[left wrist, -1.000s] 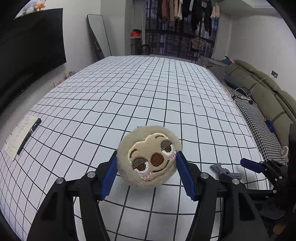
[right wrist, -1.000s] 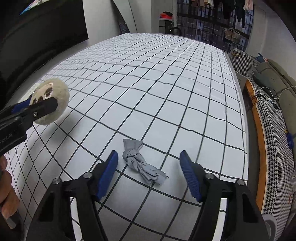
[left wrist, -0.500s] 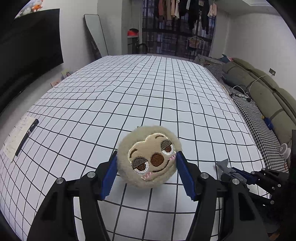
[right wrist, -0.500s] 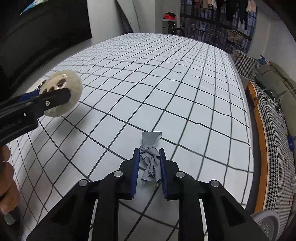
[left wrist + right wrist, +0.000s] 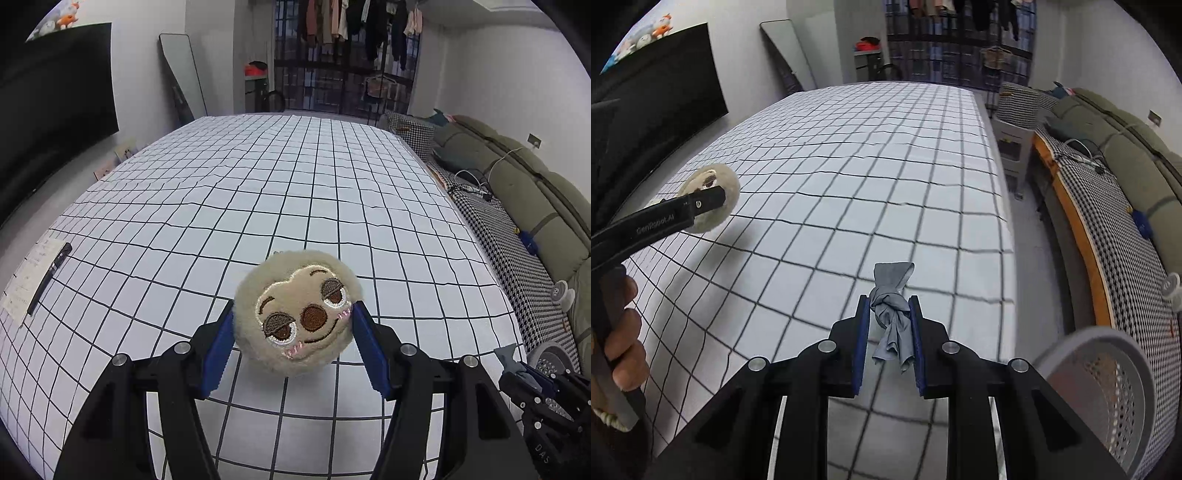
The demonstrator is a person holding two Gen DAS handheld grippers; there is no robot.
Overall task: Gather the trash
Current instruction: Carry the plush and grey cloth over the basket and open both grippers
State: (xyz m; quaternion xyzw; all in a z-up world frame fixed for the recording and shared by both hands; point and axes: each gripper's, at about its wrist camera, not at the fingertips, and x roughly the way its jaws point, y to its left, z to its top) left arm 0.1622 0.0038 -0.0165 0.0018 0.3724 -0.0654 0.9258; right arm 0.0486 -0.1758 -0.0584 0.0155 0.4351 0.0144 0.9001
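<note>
My left gripper (image 5: 293, 332) is shut on a round beige plush sloth face (image 5: 299, 314) and holds it above the grid-patterned bed (image 5: 258, 192). The plush also shows in the right wrist view (image 5: 714, 201), at the left. My right gripper (image 5: 888, 332) is shut on a knotted grey cloth scrap (image 5: 892, 314) and holds it lifted off the bed near its right edge. In the left wrist view the right gripper (image 5: 532, 373) with the scrap (image 5: 508, 354) shows at the lower right.
A grey perforated basket (image 5: 1108, 387) stands on the floor right of the bed, close to my right gripper. A sheet of paper (image 5: 31, 277) with a pen (image 5: 50, 277) lies on the bed's left edge. A sofa (image 5: 535, 192) runs along the right wall.
My right gripper closed on the grey cloth scrap, lifted it off the bed and carried it right toward the basket. My left gripper raised the plush slightly.
</note>
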